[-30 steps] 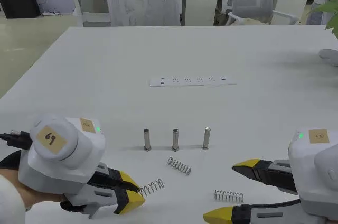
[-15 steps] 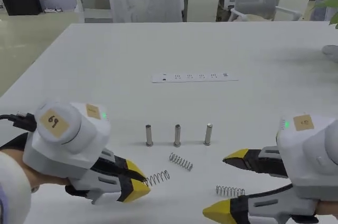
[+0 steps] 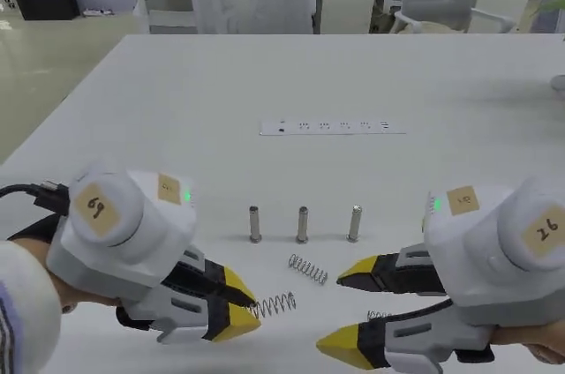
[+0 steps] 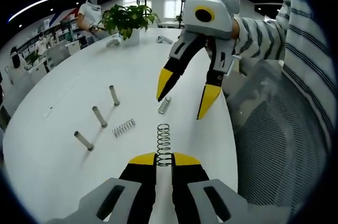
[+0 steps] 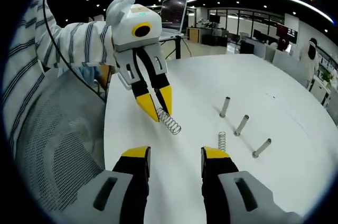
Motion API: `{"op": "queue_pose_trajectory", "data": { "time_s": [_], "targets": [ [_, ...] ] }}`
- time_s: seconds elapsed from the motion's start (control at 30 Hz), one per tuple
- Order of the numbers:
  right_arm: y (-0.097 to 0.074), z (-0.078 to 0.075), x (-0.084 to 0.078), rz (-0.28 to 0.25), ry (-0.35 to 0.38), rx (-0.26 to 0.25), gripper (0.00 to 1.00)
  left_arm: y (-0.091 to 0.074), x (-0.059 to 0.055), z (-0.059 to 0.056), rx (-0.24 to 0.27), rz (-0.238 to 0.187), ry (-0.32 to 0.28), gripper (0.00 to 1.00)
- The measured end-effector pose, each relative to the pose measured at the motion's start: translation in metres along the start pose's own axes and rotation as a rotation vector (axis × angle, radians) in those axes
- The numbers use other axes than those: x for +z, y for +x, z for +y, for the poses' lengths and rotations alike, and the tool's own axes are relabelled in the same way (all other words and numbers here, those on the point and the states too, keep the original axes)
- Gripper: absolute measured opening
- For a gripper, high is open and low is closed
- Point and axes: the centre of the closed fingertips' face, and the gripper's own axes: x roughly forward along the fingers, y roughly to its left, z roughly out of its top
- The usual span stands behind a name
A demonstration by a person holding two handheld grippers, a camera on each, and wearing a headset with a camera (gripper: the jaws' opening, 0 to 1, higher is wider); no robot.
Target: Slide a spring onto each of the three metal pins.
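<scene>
Three short metal pins [image 3: 255, 224] [image 3: 303, 224] [image 3: 355, 223] stand upright in a row on the white table [image 3: 265, 83]. My left gripper [image 3: 245, 306] is at the lower left, shut on one end of a spring [image 3: 275, 305] that sticks out past its tips; its own view shows that spring [image 4: 163, 142] between the yellow tips of the left gripper [image 4: 164, 159]. A second spring [image 3: 307, 268] lies loose in front of the middle pin. My right gripper [image 3: 332, 312] stands open at the lower right, its jaws on either side of a third spring [image 3: 378, 314], without touching it.
A white power strip [image 3: 333, 128] lies flat beyond the pins. Office chairs [image 3: 254, 2] and desks stand past the table's far edge. A potted plant [image 4: 127, 20] sits at the table's end in the left gripper view. The near table edge is close behind both grippers.
My right gripper has moved left toward the centre, over the third spring, still open. The left gripper has edged slightly right with its spring. The head camera has shifted.
</scene>
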Motion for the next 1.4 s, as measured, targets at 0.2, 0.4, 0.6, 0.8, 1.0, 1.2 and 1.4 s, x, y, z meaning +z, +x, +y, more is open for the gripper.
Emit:
{"op": "queue_pose_trajectory", "data": {
  "time_s": [0.2,0.4,0.6,0.8,1.0,1.2,1.4],
  "targets": [
    [0.006,0.002,0.005,0.005,-0.035,0.023,0.23,0.002,0.002,-0.007,-0.035,-0.005,0.044,0.02],
    [0.01,0.006,0.009,0.003,-0.053,0.061,0.12,0.003,0.004,-0.011,-0.057,-0.015,0.048,0.02],
    [0.013,0.01,0.01,0.013,-0.077,0.091,0.12,0.002,0.006,-0.015,-0.082,-0.031,0.086,0.02],
    [0.017,0.019,0.011,0.017,-0.096,0.129,0.16,0.001,0.008,-0.016,-0.095,-0.044,0.086,0.02],
    [0.02,0.021,0.013,0.022,-0.112,0.139,0.14,0.001,0.007,-0.017,-0.107,-0.046,0.097,0.02],
    [0.02,0.024,0.009,0.04,-0.147,0.155,0.13,0.0,0.005,-0.019,-0.121,-0.052,0.116,0.02],
    [0.02,0.022,0.001,0.078,-0.201,0.144,0.09,0.001,0.005,-0.023,-0.134,-0.054,0.114,0.02]
  ]
}}
